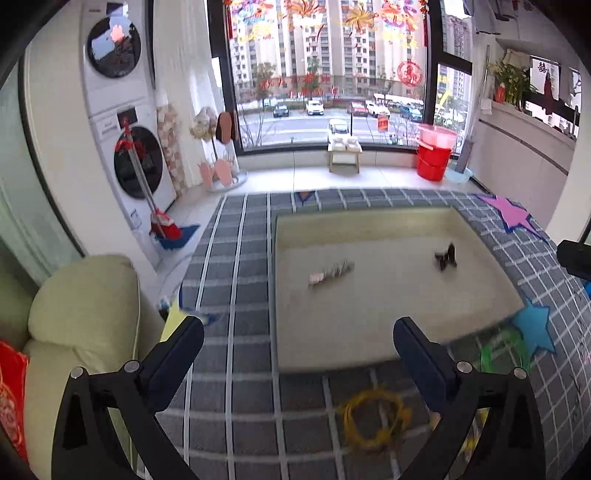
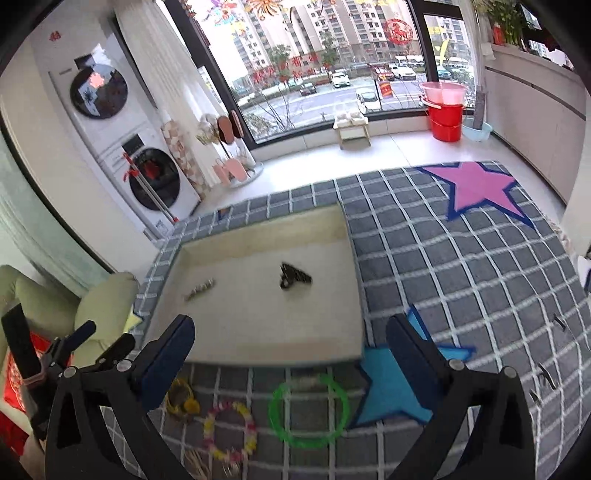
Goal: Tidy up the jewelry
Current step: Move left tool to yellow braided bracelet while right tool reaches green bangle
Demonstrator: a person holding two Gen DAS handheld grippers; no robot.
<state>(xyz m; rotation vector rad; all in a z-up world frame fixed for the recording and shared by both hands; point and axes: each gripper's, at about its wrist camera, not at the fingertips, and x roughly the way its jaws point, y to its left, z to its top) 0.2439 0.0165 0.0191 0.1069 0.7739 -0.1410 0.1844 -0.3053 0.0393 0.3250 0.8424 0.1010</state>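
Bright window [image 1: 325, 66] daylight; fisheye-warped edges; foreground blurred.

No lettering is legible in either view. Red characters on the window glass [image 1: 295, 83] are blurred beyond reading. A red double-character sign [image 1: 542, 67] hangs at right in the left wrist view, and a small red mark [image 2: 55, 36] sits above the stacked washers [image 2: 110, 122]; neither can be read.

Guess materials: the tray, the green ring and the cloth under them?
Tray: looks like pale wood or board, matte cream, with straight low walls; blur leaves it open.
Green ring: probably plastic, a thin, saturated, evenly round hoop.
Cloth: woven fabric, matte grey with a white grid, slightly rippled.
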